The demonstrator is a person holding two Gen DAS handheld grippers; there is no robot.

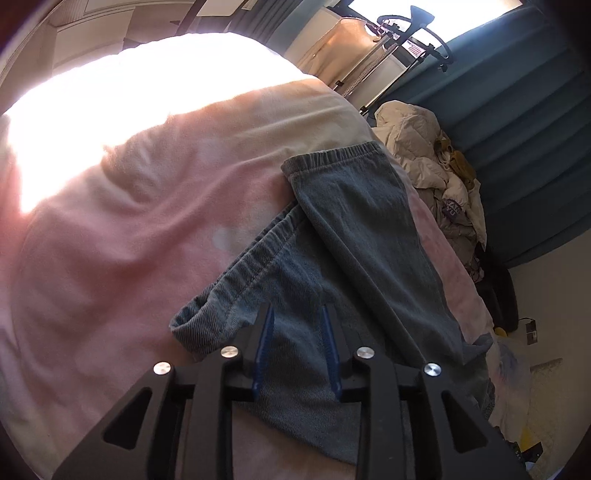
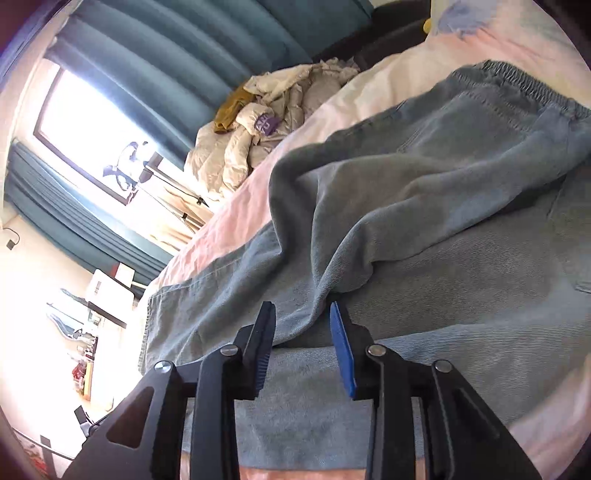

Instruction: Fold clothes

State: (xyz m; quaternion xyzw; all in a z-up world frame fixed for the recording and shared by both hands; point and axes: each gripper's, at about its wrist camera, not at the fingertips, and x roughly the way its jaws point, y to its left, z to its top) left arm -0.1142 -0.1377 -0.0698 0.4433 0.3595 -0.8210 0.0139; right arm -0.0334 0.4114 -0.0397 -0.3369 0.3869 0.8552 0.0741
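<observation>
Grey-blue denim trousers with an elastic waistband lie partly folded on a pink bed sheet. In the left wrist view my left gripper is open, its blue-padded fingers just above the denim near a hemmed edge. In the right wrist view the trousers fill the middle, with a raised fold of fabric running toward my right gripper. That gripper is open, its fingers on either side of the fold's end, not closed on it.
A crumpled white quilted jacket lies on a pile beyond the bed's far edge, also in the right wrist view. Teal curtains and a bright window are behind. A black stand is by the window.
</observation>
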